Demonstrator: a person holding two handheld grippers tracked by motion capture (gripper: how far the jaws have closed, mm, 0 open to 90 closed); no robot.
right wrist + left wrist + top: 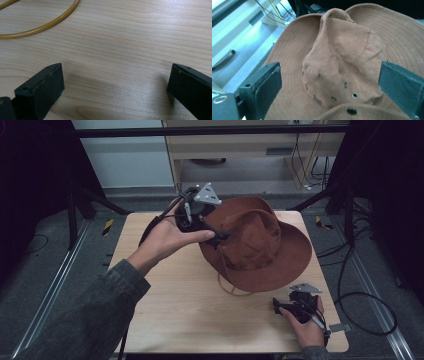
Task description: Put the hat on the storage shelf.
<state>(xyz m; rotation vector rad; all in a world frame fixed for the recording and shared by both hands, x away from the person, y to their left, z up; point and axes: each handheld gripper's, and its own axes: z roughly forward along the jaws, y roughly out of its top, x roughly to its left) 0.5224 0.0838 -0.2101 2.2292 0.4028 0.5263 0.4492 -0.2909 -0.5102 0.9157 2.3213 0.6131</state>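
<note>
Brown hat [342, 62] between left tongs [329, 82] (jaws wide).

Grey sleeve [85, 320] (black jaws)

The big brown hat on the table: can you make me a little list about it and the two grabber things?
hat: wide-brimmed brown suede hat, crown up, resting on the table
cord: thin yellow-tan chin cord looping out from under the hat's near brim
table: light wooden table
left gripper: black left gripper, jaws open on either side of the hat's crown, not yet closed on it
right gripper: black right gripper, jaws open, low over bare wood near the table's near right corner, holding nothing
</note>
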